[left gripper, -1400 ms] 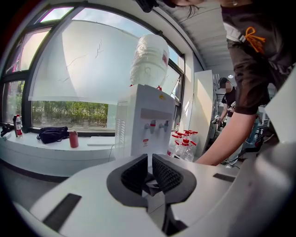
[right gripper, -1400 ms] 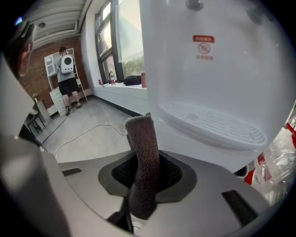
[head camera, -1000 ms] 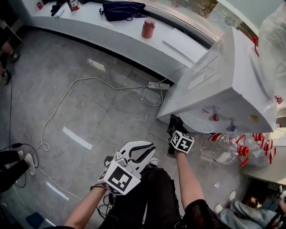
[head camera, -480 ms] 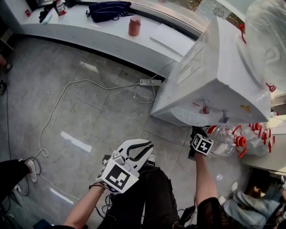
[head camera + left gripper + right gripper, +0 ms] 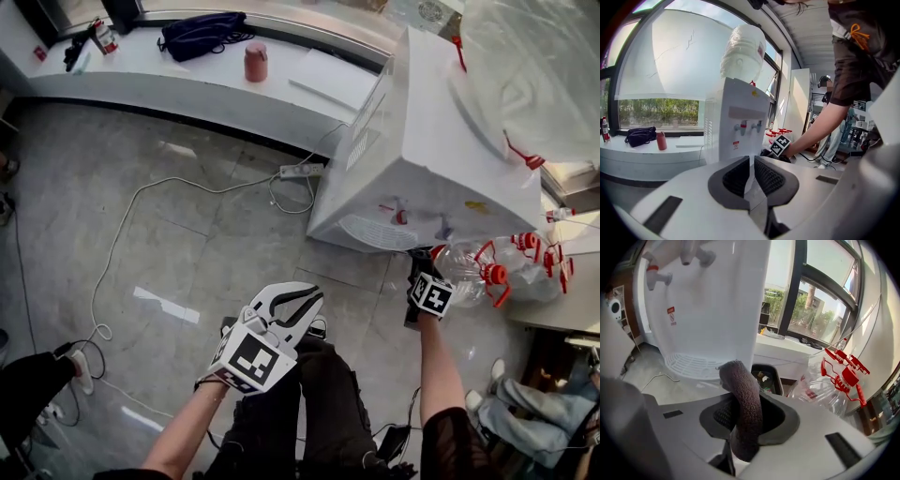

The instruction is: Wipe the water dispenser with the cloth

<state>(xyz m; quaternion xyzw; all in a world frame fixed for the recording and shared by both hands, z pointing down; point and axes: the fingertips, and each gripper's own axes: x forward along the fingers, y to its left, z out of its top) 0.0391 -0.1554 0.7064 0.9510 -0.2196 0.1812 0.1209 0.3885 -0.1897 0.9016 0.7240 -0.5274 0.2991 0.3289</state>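
Here the right hand-held gripper [image 5: 418,270] pinches a dark cloth [image 5: 742,397] near the white water dispenser's [image 5: 422,159] lower front. The left hand-held gripper [image 5: 751,174], jaws nearly pressed together, holds nothing.

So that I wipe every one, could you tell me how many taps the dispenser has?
2. Both sit side by side on the dispenser's front: a red tap, and a grey tap to its right in the left gripper view. I see no others.
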